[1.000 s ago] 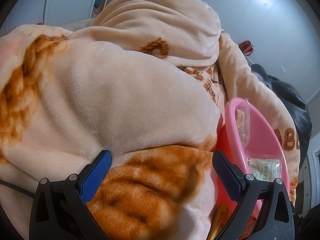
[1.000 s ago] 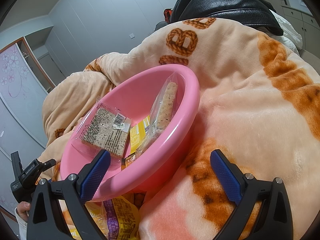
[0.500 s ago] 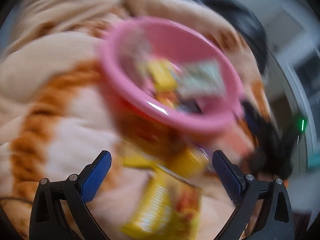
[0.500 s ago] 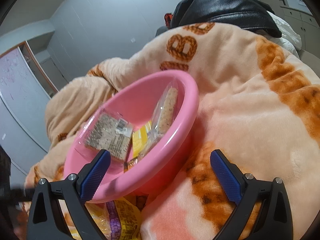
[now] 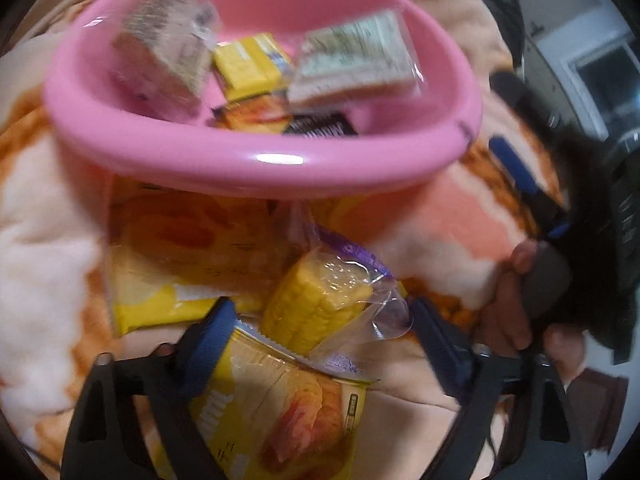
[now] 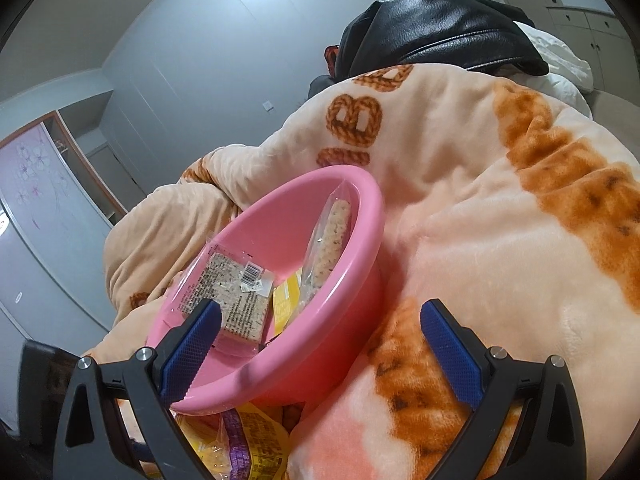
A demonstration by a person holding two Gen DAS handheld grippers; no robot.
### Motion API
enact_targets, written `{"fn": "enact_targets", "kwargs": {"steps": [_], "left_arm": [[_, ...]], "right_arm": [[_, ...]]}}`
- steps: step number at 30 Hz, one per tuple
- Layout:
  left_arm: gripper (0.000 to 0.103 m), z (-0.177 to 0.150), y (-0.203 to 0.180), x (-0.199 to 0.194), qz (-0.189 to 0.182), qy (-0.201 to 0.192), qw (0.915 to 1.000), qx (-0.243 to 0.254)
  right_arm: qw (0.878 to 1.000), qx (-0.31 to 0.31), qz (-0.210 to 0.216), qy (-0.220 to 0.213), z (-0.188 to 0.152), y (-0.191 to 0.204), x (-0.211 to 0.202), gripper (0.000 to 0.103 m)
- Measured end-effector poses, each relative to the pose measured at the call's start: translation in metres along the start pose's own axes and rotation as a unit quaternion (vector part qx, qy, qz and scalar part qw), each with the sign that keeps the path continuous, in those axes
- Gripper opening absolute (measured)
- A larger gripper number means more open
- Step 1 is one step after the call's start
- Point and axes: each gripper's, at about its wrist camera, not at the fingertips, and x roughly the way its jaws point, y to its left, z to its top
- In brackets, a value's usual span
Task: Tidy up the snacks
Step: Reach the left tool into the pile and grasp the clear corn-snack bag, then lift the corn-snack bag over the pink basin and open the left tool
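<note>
Since a second ago, the left hand-held gripper (image 5: 316, 332) has swung away from the plain blanket and now points down at the snacks. Its two blue pads are closing, with one bag of corn on the cob (image 5: 320, 304) between them. The picture is blurry, so it looks like the pads do not press the bag yet.

One pink bowl (image 5: 256, 164) sits on the soft peach and orange blanket (image 6: 500, 216). Inside it are five snacks that can be counted: two see-through packs of grain bars (image 5: 168, 40), one yellow pack (image 5: 248, 64), one orange pack and one dark pack.

Outside the bowl, right in front of it, lie three snacks: the corn bag and two big yellow packs (image 5: 276, 404), one just under the bowl's rim and one nearer the camera, under the corn.

The right hand-held gripper (image 6: 320, 352) has its two blue pads wide apart and holds nothing. It is just beside the bowl, with its left pad over the rim.

One black leather jacket (image 6: 436, 28) lies at the far end of the blanket.
</note>
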Motion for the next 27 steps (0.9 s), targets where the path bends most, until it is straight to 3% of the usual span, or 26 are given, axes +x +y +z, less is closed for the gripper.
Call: {"fn": "enact_targets", "kwargs": {"steps": [1,8,10,16,22,27], "left_arm": [[0.068,0.000,-0.003,0.003,-0.005,0.006,0.9999,0.009],[0.065,-0.011,-0.014,0.005,0.034,-0.001,0.9984,0.045],[0.056,-0.015,-0.013,0.002,0.044,-0.008,0.9978,0.048],[0.049,-0.030,-0.023,-0.015,0.067,-0.033,0.9952,0.063],[0.044,-0.049,-0.021,-0.054,0.026,-0.047,0.9969,0.058],[0.040,-0.056,-0.035,-0.072,0.018,-0.055,0.9958,0.070]], "right_arm": [[1.000,-0.001,-0.001,0.001,0.000,0.002,0.001,0.100],[1.000,-0.003,-0.006,0.005,0.002,0.005,0.005,0.100],[1.000,-0.004,-0.008,0.006,0.002,0.005,0.006,0.100],[1.000,-0.003,-0.007,0.006,0.003,0.005,0.006,0.100],[1.000,-0.003,-0.008,0.006,0.003,0.005,0.006,0.100],[1.000,-0.002,-0.008,0.006,0.003,0.005,0.006,0.100]]}}
